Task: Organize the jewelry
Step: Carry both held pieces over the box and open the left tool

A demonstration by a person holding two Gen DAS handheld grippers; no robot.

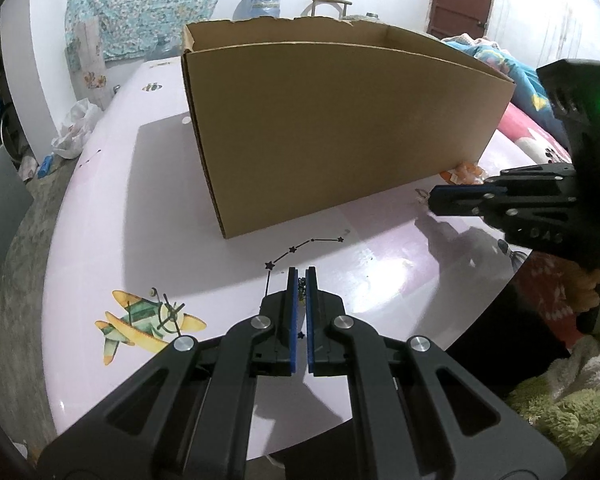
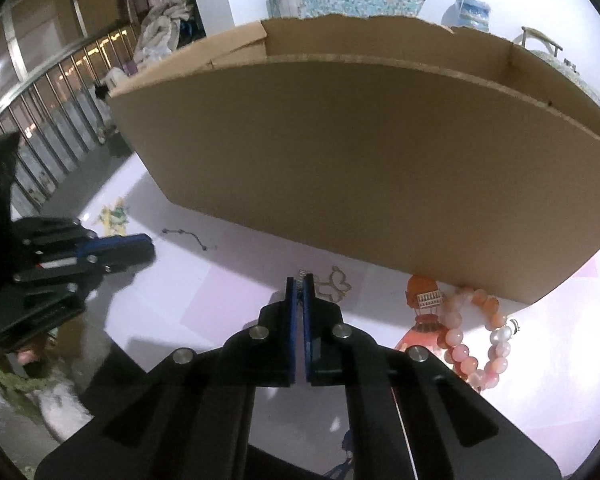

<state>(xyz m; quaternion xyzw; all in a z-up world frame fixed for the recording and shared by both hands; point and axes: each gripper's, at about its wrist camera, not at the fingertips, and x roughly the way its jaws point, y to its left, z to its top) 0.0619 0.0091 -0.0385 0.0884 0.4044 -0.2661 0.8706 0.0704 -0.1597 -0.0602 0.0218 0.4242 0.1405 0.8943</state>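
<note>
Both grippers — left gripper, right gripper — seemingly pinching jewelry.

One cardboard box stands on the one pale table. Two grippers are in view: the left gripper and the right gripper. One pink bead bracelet lies at the near right, just beside the box. One thin gold piece lies near the right gripper's tips. One airplane sticker shows at the near left, and one balloon sticker beside the bracelet.
</note>
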